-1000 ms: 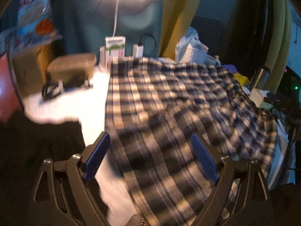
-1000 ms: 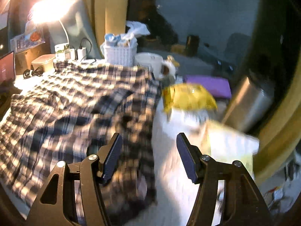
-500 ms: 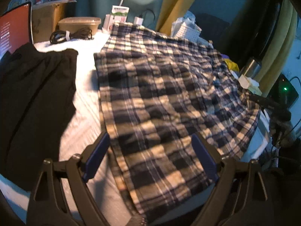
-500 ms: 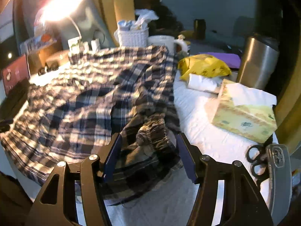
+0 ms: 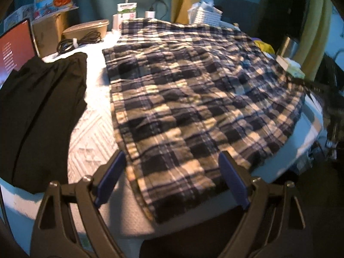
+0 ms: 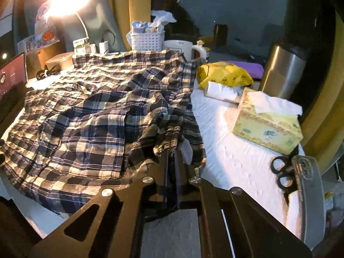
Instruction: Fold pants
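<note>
Plaid pants [image 5: 189, 99] in navy, black and cream lie spread over a white quilted table [image 5: 92, 142]. In the left wrist view one leg end hangs off the near edge, between the blue pads of my left gripper [image 5: 172, 178], which stands open above it without touching. In the right wrist view the same plaid pants [image 6: 86, 116] lie rumpled, and my right gripper [image 6: 171, 152] is shut on the gathered elastic waistband [image 6: 169, 135] at their near right corner.
A black garment [image 5: 36, 116] lies left of the pants beside a red-lit screen [image 5: 15, 49]. At the back stand a lamp [image 6: 66, 2], a bowl, cables and a white basket [image 6: 148, 40]. A tissue box [image 6: 268, 126], yellow bag, steel flask [image 6: 283, 73] and scissors [image 6: 283, 174] crowd the right side.
My right gripper has closed on the bunched waistband that lay between its open fingers. My left gripper has drawn back toward the near edge, over the hanging leg end, and remains open.
</note>
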`<state>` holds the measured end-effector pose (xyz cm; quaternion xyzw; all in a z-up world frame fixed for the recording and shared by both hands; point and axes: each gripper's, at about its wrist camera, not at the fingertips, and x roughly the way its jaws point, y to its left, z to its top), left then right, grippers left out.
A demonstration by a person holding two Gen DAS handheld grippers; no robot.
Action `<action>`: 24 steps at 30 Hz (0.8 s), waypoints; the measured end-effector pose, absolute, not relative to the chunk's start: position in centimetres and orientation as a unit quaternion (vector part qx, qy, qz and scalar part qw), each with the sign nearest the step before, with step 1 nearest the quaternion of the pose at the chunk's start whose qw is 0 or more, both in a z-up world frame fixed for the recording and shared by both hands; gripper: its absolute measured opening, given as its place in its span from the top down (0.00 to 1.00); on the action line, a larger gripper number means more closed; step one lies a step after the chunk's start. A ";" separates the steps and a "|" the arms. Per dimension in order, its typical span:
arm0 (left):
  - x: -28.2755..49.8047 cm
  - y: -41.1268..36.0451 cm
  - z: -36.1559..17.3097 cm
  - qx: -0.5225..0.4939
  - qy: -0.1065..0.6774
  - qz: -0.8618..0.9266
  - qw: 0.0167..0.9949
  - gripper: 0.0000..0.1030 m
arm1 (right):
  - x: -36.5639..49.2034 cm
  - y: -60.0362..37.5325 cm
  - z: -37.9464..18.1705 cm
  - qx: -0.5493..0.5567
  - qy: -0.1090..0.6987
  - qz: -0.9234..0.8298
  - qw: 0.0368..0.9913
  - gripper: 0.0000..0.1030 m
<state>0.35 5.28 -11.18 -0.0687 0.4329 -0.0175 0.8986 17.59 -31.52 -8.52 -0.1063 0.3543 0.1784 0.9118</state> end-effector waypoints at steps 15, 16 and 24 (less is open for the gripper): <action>-1.8 7.1 -8.6 -0.132 0.408 -0.062 0.901 0.95 | 14.6 -32.1 -4.7 -0.099 0.321 0.160 0.928 0.94; -2.0 7.4 -8.3 -0.135 0.406 -0.063 0.902 0.96 | 14.5 -32.3 -4.4 -0.100 0.319 0.160 0.929 0.94; -2.6 9.7 -10.8 -0.156 0.446 -0.027 0.881 0.94 | 15.2 -32.8 -7.2 -0.100 0.355 0.150 0.917 0.94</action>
